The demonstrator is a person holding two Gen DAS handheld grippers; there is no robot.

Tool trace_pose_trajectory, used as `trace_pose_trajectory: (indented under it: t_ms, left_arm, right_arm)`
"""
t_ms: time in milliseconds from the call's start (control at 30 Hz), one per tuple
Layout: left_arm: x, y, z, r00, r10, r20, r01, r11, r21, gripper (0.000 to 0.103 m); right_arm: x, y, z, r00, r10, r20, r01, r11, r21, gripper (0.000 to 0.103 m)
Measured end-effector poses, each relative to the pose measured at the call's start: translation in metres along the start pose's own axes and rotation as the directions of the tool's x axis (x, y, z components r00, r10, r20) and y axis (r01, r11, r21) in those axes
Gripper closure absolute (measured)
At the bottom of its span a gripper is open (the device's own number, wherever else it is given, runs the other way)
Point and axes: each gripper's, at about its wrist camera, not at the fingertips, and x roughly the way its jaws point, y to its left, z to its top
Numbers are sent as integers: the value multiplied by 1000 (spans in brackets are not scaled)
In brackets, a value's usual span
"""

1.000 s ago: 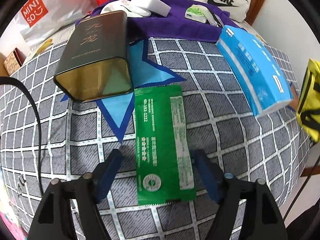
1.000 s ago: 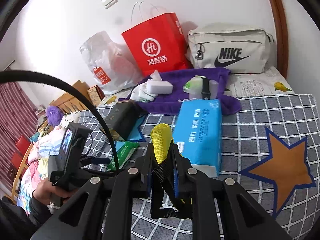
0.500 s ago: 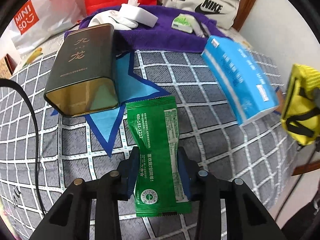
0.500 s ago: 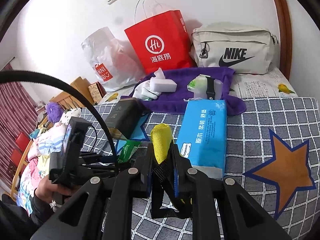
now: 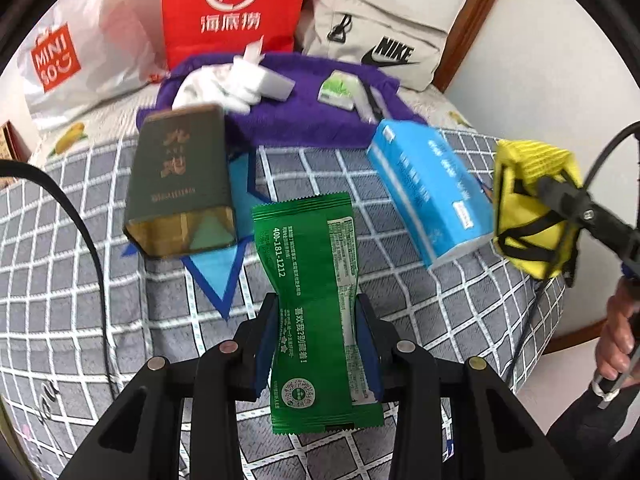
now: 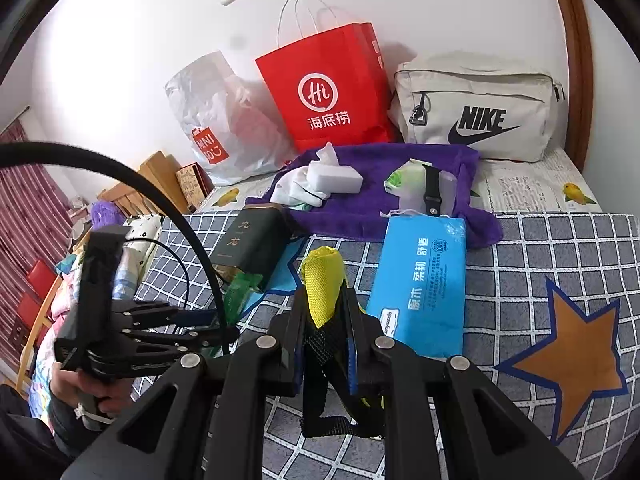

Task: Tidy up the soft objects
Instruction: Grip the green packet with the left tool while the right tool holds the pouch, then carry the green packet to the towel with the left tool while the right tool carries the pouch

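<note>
My left gripper (image 5: 316, 312) is shut on a green foil packet (image 5: 316, 304) and holds it lifted above the checked bed cover (image 5: 80, 280). My right gripper (image 6: 322, 300) is shut on a yellow mesh pouch (image 6: 320, 280) with black straps, held above the bed; the pouch also shows in the left wrist view (image 5: 532, 216). A blue tissue pack (image 6: 424, 284) lies on the bed to its right. A purple towel (image 6: 376, 208) at the back holds a white sponge (image 6: 336, 178), a white cloth and a small green-and-white pack (image 6: 404, 178).
A dark green tin (image 5: 180, 184) lies on its side left of the packet. A red paper bag (image 6: 328, 92), a Miniso plastic bag (image 6: 216, 120) and a beige Nike bag (image 6: 480, 112) stand against the wall. The bed edge drops off at the right (image 5: 560, 312).
My left gripper closed on the green packet and lifted it off the bed. The right gripper with the yellow pouch has come closer in the left view.
</note>
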Motion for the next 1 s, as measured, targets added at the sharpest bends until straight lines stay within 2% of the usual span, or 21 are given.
trace_pose_trajectory:
  t_ms: [300,400,700,1000]
  left_arm:
    - [-22,-1,31,996,28,79,-30,999,25,68]
    - [-25,1,42,993,56,103,-60,998,32,68]
    - [-28,25,81,992,9,122,-10,1000,5,68]
    - [-27,47,124,989,18,145,-18,1000,-3,68]
  right_arm:
    - [24,-2,11,999,29,-40,-30,999,-17,87]
    - [30,0,19,998,38,-51,-39,999,-15,87]
    - [40,-9,59,1000,11,-25,-12,1000,-17,87]
    - [63,-28,103,1000,-16,-2,16,1000,4,87]
